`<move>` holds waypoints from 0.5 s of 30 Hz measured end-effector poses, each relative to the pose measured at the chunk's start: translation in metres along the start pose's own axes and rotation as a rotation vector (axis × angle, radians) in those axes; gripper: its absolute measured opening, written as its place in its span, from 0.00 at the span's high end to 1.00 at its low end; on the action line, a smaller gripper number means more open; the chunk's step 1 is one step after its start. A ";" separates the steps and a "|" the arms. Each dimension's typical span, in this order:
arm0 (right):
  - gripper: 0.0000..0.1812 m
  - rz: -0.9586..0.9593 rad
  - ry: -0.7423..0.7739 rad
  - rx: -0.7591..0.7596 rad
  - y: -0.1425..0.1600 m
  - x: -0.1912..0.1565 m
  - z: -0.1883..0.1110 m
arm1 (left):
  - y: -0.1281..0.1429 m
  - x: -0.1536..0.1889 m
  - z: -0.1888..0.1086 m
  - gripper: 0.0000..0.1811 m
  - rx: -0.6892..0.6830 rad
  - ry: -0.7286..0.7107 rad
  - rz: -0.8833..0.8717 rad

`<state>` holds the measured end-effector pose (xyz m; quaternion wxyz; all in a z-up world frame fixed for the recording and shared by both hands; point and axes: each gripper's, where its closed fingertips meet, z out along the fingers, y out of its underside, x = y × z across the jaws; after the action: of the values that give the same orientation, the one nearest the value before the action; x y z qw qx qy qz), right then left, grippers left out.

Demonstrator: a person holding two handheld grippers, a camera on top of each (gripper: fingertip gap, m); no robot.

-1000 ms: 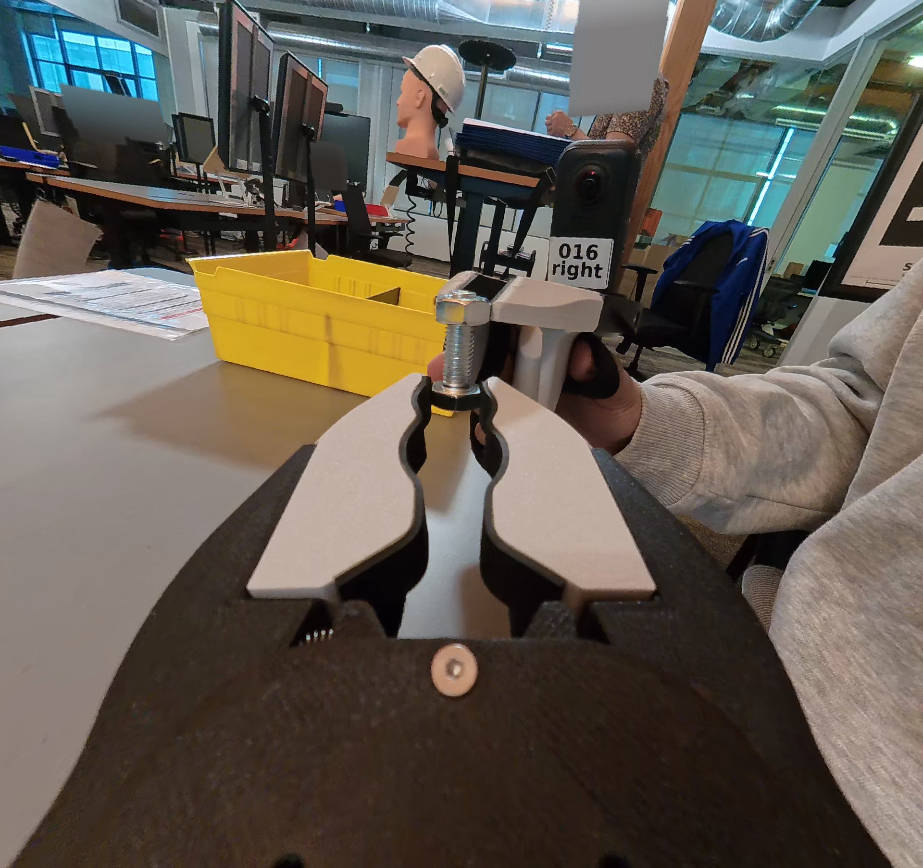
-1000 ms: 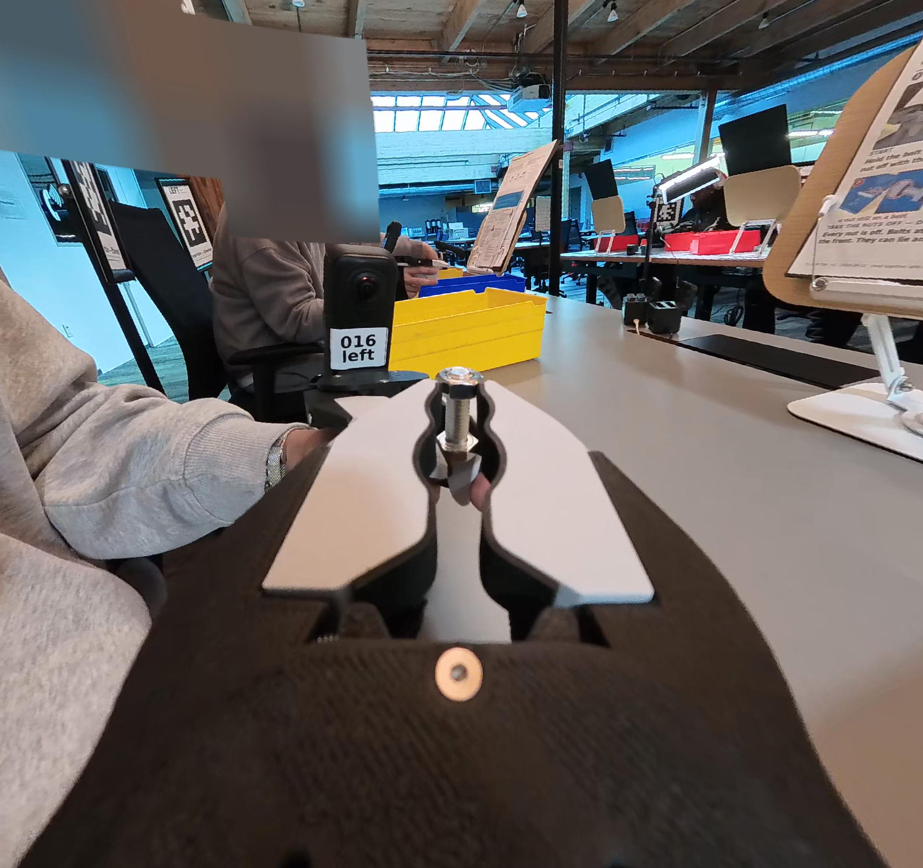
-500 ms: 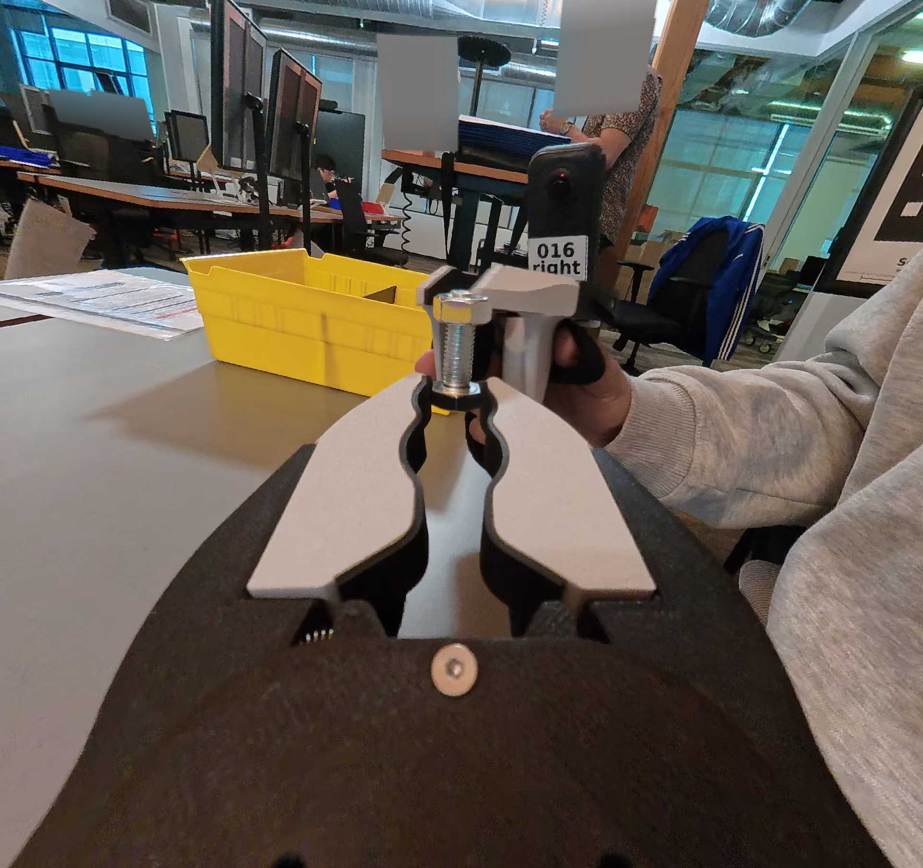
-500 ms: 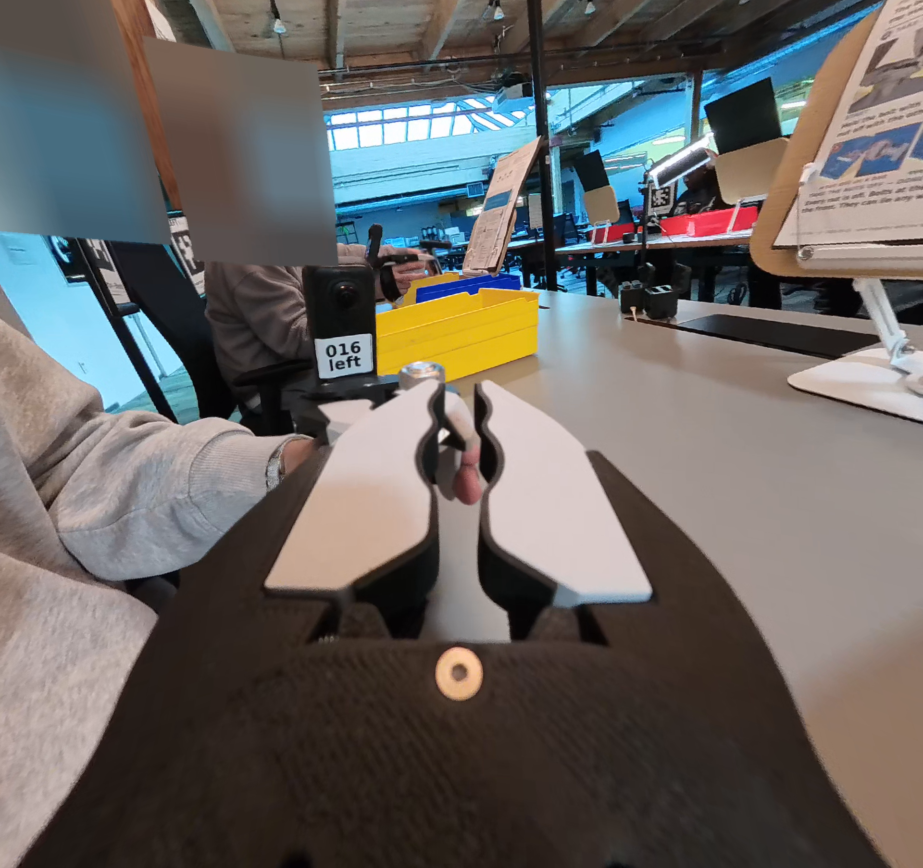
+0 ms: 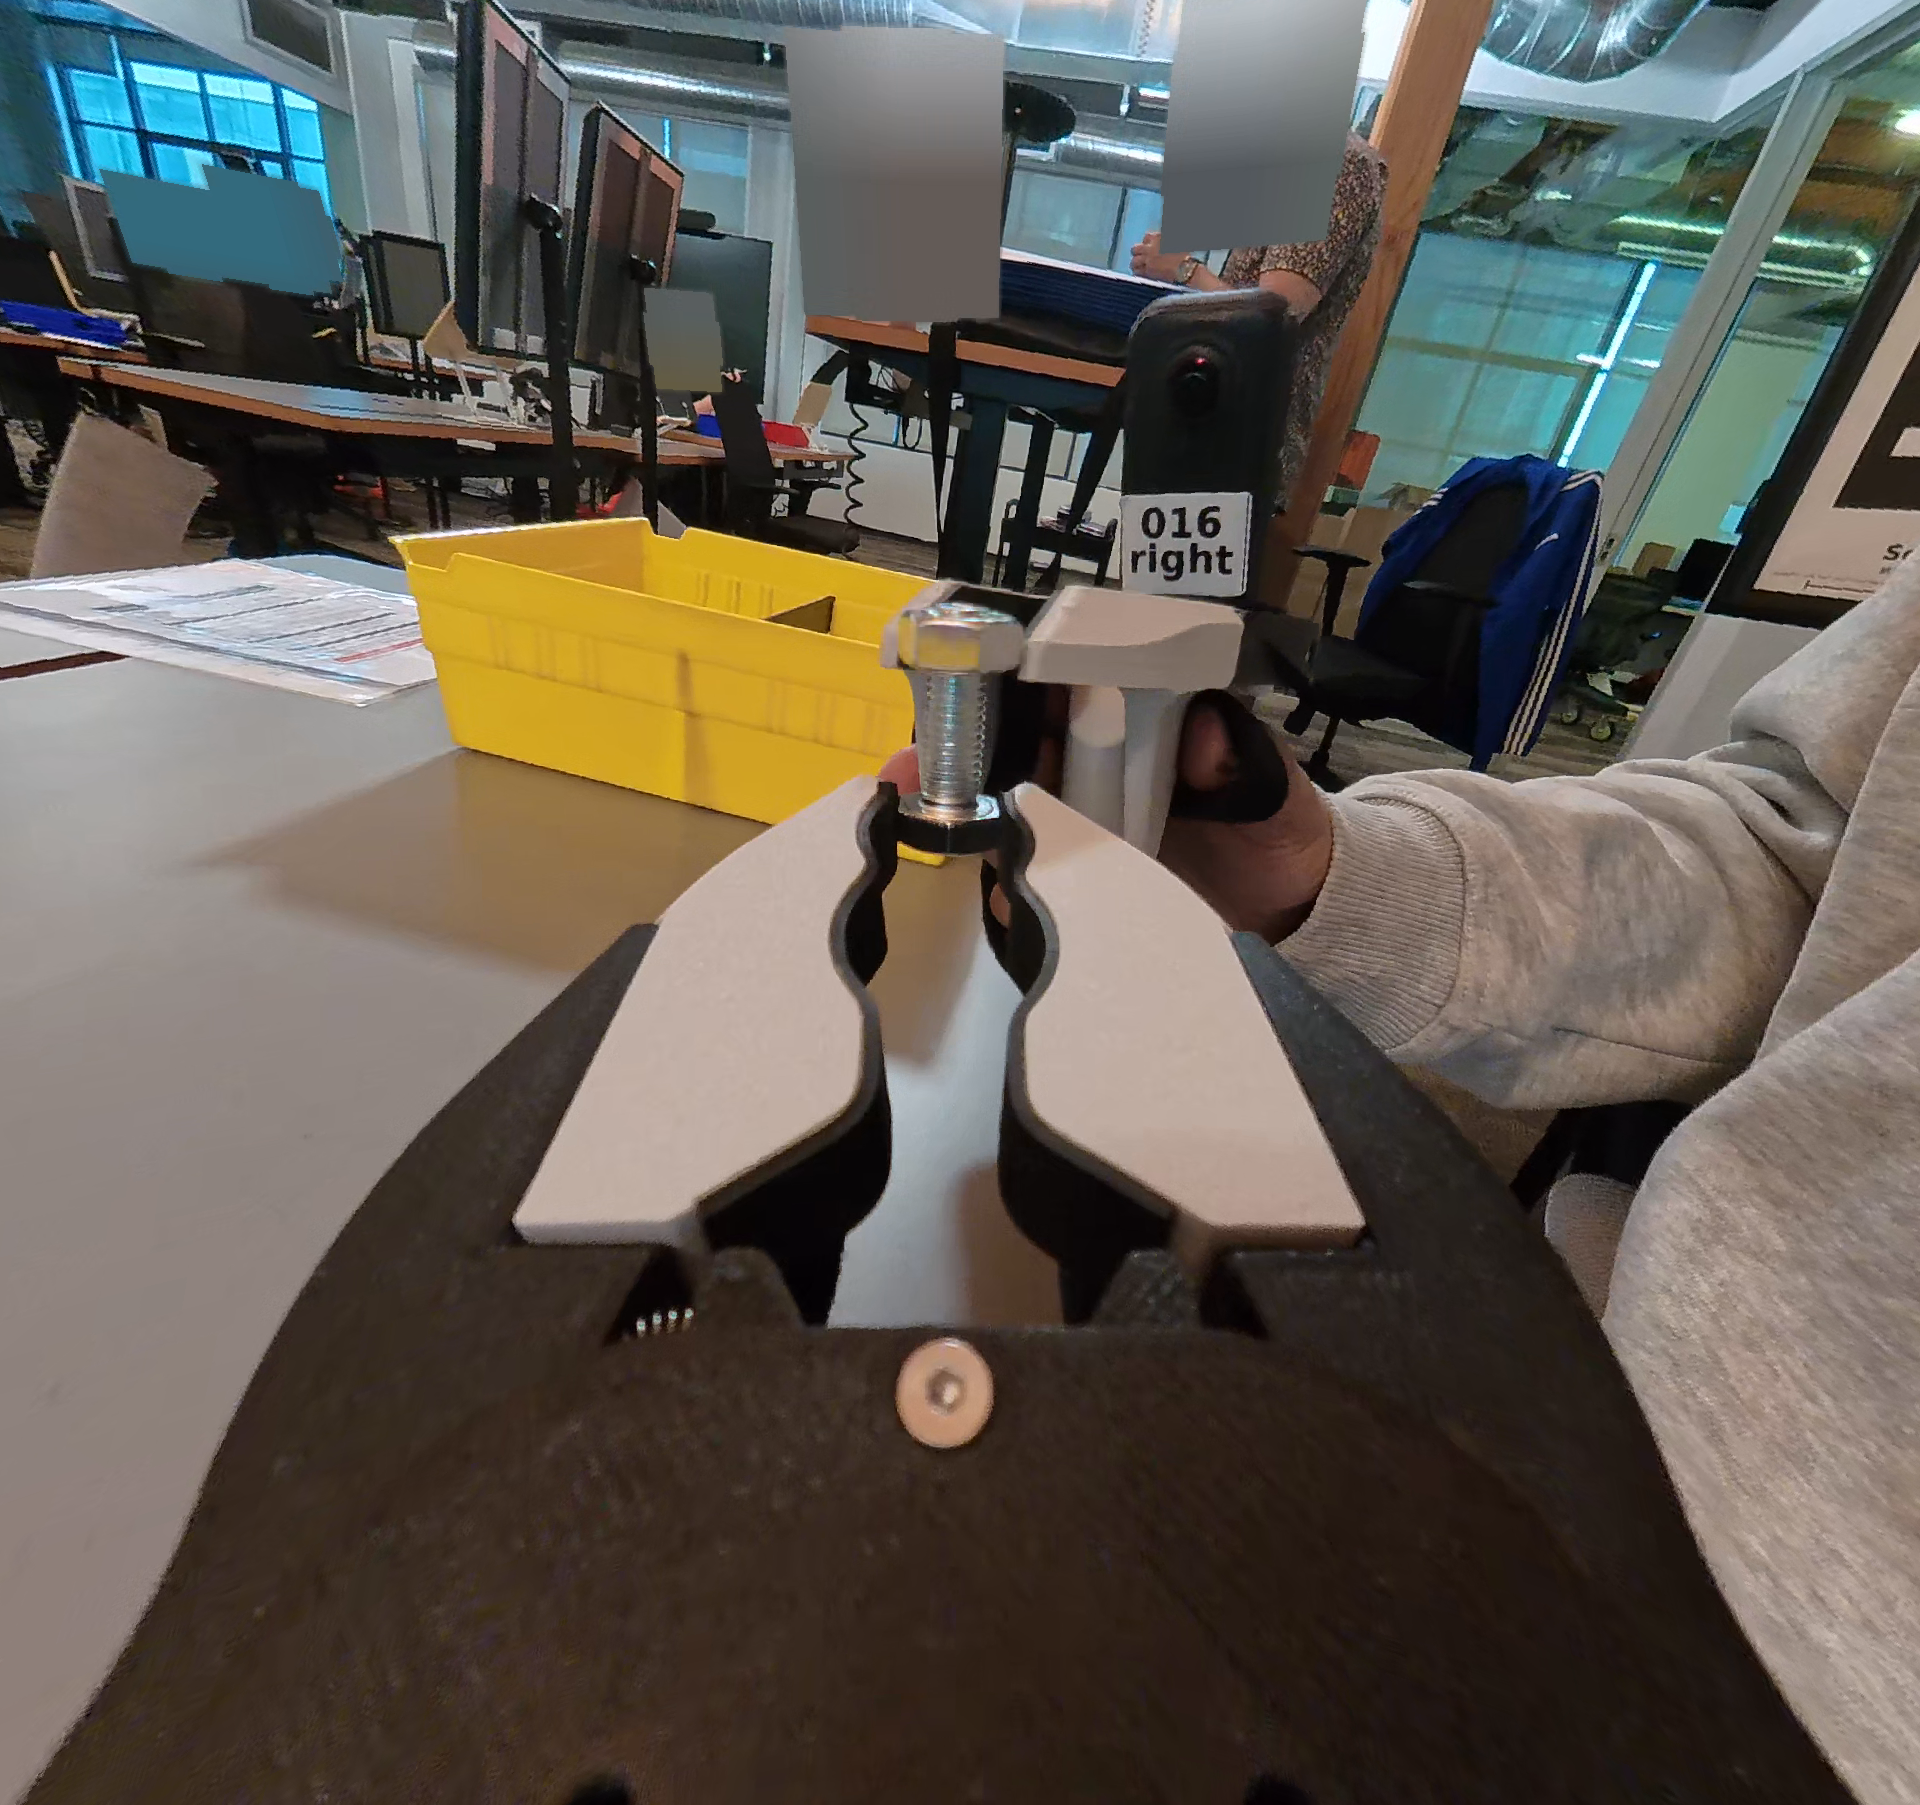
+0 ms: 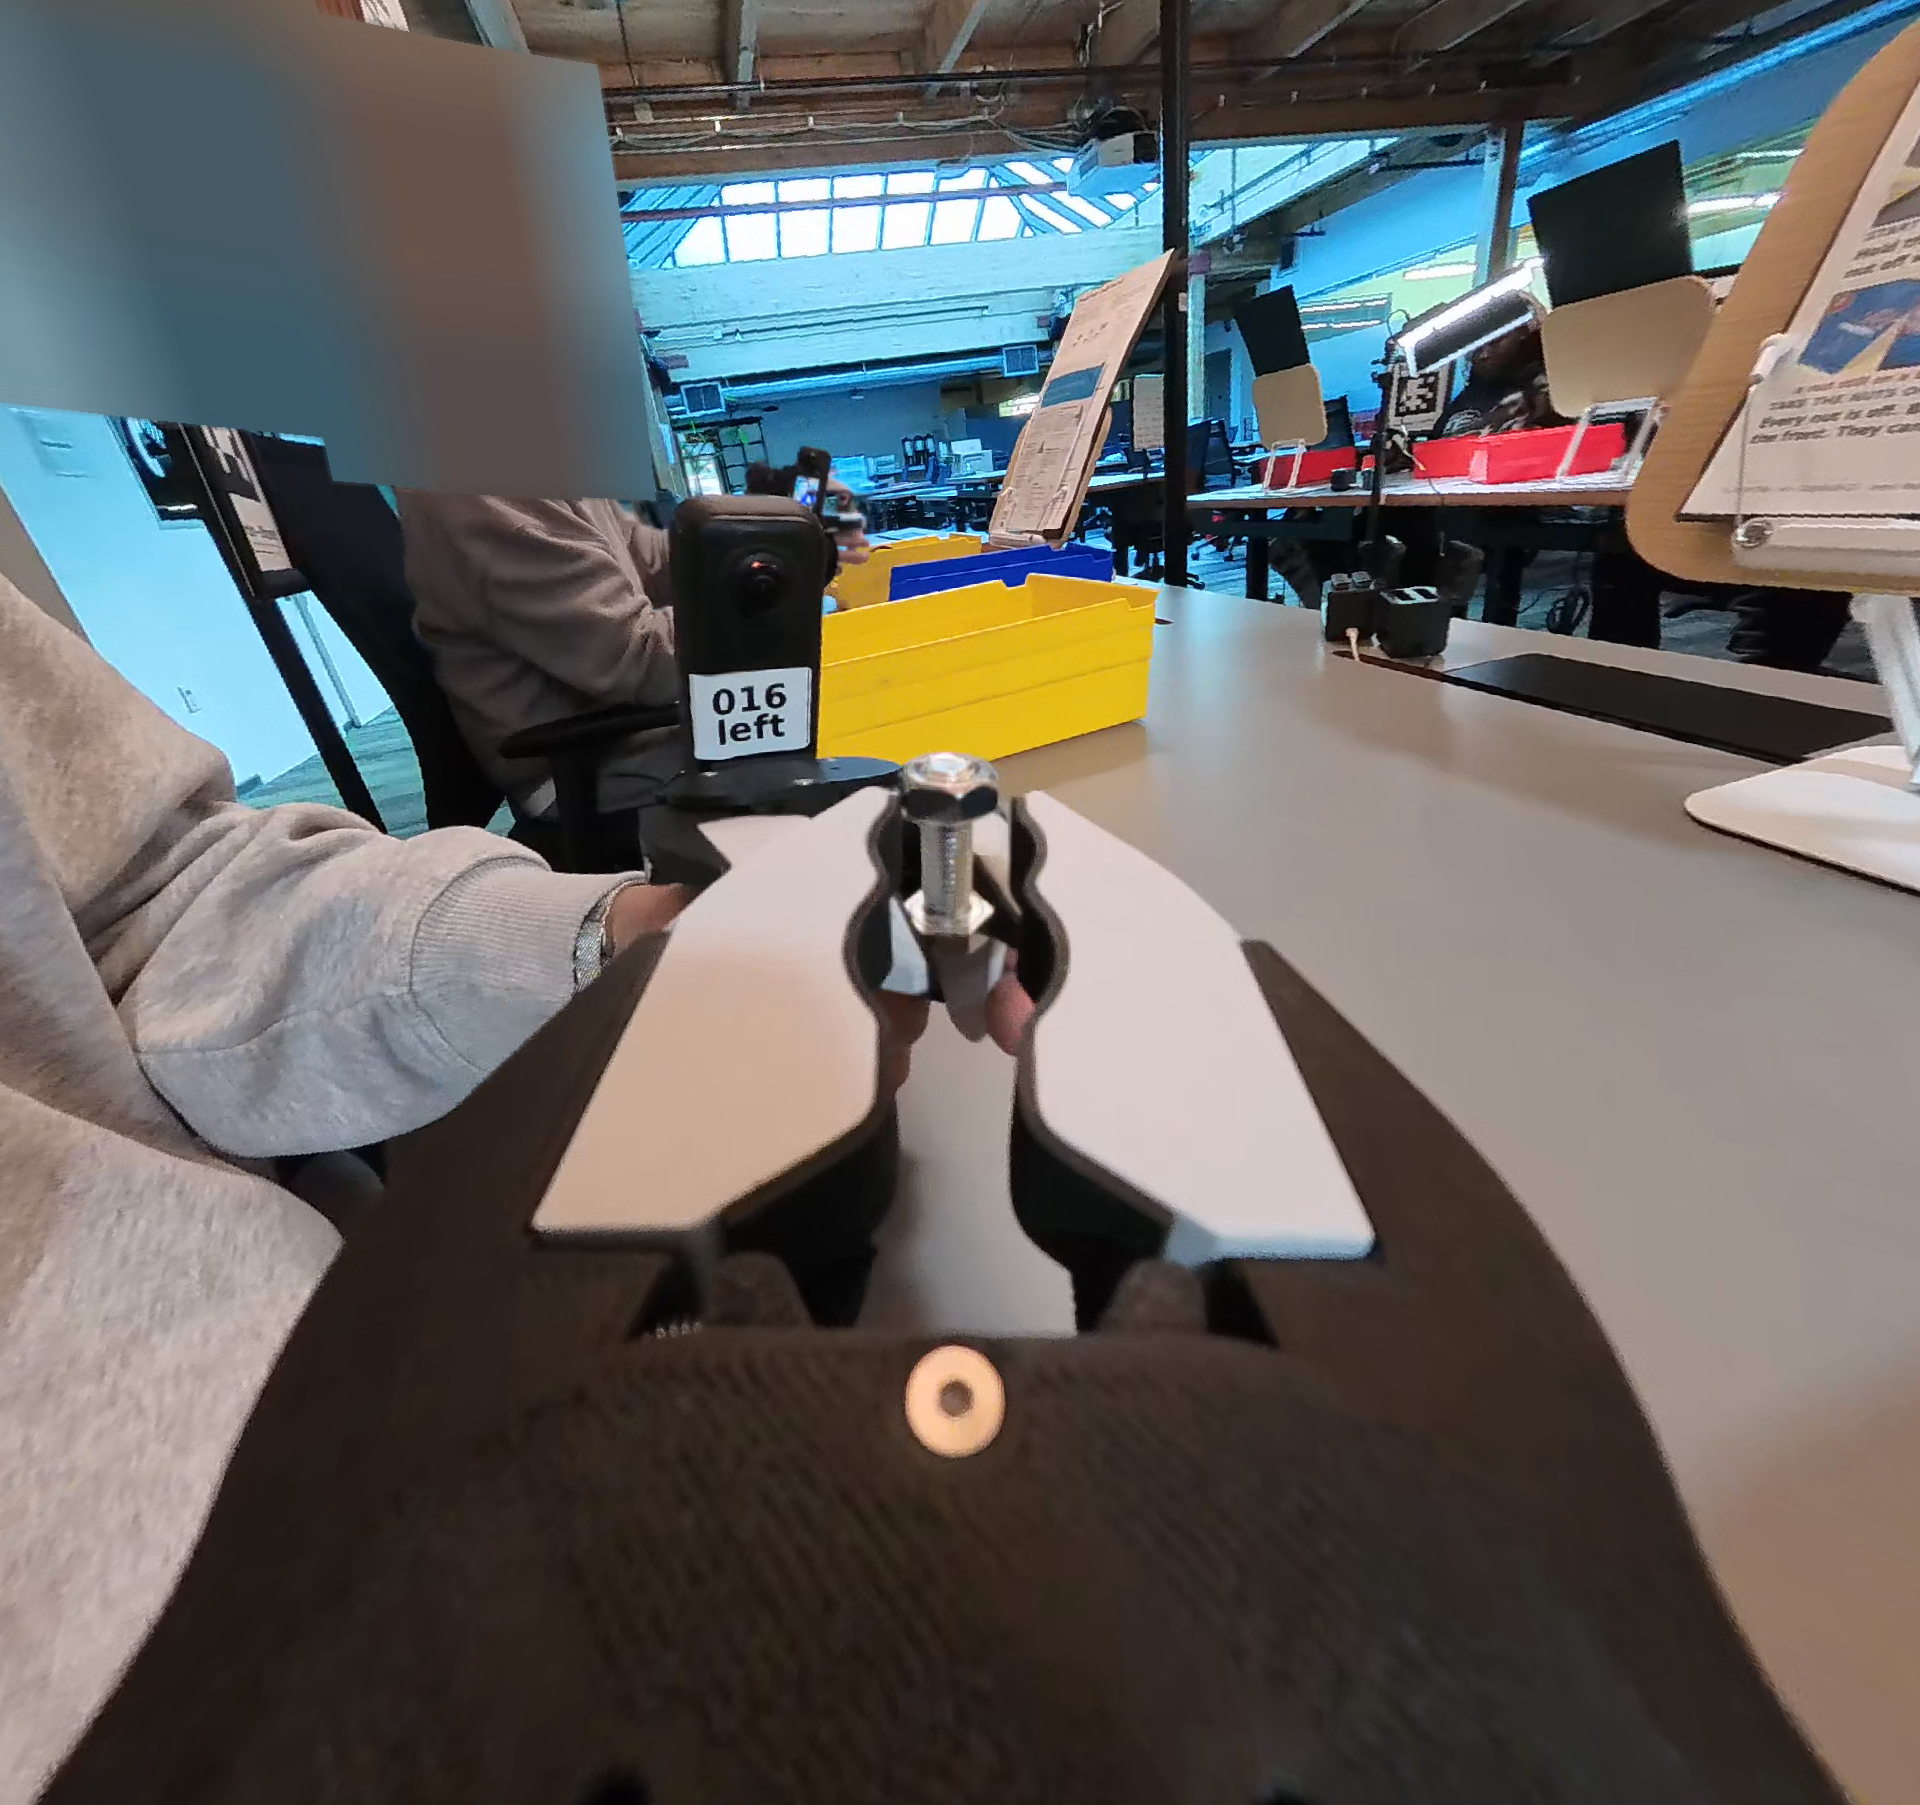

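A silver hex bolt [image 5: 951, 706] stands upright, head up, with a nut [image 5: 940, 813] near its lower end. My left gripper [image 5: 943, 815] is shut on the nut and holds it above the grey table [image 5: 260, 976]. My right gripper [image 6: 951, 805] comes in from the opposite side, and its tips close around the bolt's head [image 6: 945, 787]. In the left wrist view its grey fingers [image 5: 1132, 633] lie level against the head. In the right wrist view the nut [image 6: 940, 919] shows lower down between my fingers.
A yellow bin [image 5: 644, 675] stands on the table just behind the bolt; it shows in the right wrist view too [image 6: 987, 675], with a blue bin [image 6: 997, 566] behind. A document stand [image 6: 1818, 405] and black mat [image 6: 1662, 706] are right. A laminated sheet [image 5: 229, 612] lies far left. Only a small space, under 4 cm, lies between the two pairs of fingers.
Half a second ago my right gripper had slipped off to the side of the bolt's head; now it is back around the head. My left gripper has kept still on the nut.
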<state>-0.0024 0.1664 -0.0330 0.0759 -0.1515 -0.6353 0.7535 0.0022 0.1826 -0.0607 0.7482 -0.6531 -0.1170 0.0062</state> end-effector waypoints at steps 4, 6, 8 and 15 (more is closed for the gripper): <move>0.91 0.018 0.017 0.023 -0.004 0.005 -0.003 | -0.001 -0.001 -0.001 0.90 0.005 -0.003 -0.003; 0.91 0.016 0.009 0.031 -0.006 0.004 -0.004 | 0.000 0.000 0.000 0.90 0.001 -0.001 -0.003; 0.90 0.012 -0.003 0.036 -0.006 0.000 -0.003 | 0.001 0.001 0.001 0.90 -0.007 0.001 0.002; 0.90 -0.004 -0.002 0.013 -0.002 -0.003 0.000 | 0.002 0.001 0.001 0.90 -0.010 0.002 0.005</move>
<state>-0.0003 0.1657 -0.0304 0.0780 -0.1490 -0.6309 0.7574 0.0033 0.1839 -0.0621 0.7450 -0.6571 -0.1148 0.0070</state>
